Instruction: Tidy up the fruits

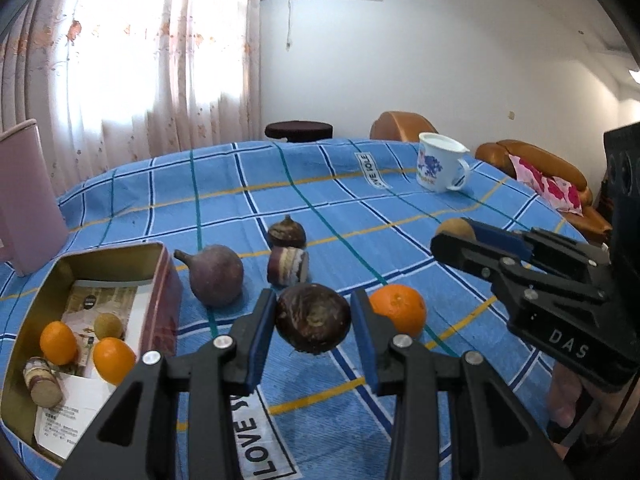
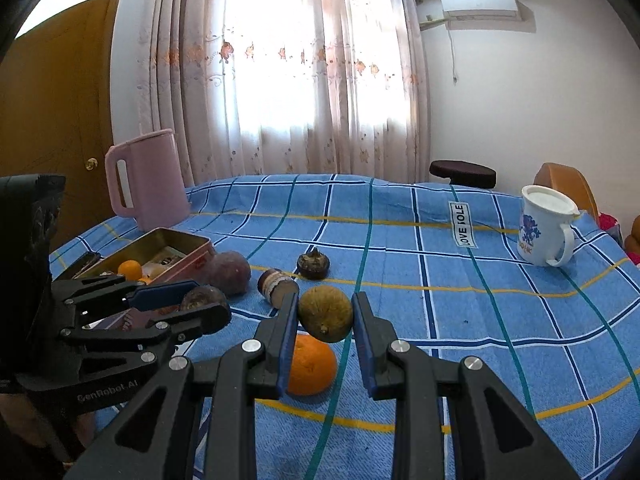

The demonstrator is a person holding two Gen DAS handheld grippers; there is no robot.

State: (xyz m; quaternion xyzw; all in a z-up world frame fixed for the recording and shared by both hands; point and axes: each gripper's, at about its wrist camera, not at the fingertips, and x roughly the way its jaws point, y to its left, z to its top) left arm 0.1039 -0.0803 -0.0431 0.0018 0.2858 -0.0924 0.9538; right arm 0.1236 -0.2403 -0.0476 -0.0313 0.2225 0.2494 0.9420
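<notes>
left wrist view: the left gripper [image 1: 313, 318] pinches a dark brown round fruit [image 1: 313, 318] between its blue pads, lifted just above the blue checked cloth [image 1: 320, 200], whose woven label reads "love s…" near the front edge. a second label farther back reads "…ve iole". the right gripper [image 1: 460, 236], marked "das", pinches a tan fruit [image 1: 454, 229] near the right edge. an orange [image 1: 398, 312] lies on the cloth just beside the left gripper's right finger. the open tin [image 1: 160, 276] at the left edge holds two oranges, a small greenish fruit, a striped cylinder and printed paper.

right wrist view: the right gripper [image 2: 325, 318] clamps the tan fruit [image 2: 325, 314] above the orange [image 2: 310, 366]. the left gripper [image 2: 200, 300], marked "genrobot.ai", holds the dark fruit [image 2: 202, 298] beside the tin [image 2: 176, 256]. a white mug [image 2: 544, 230] with a blue print stands near the far right edge, its writing unreadable.
</notes>
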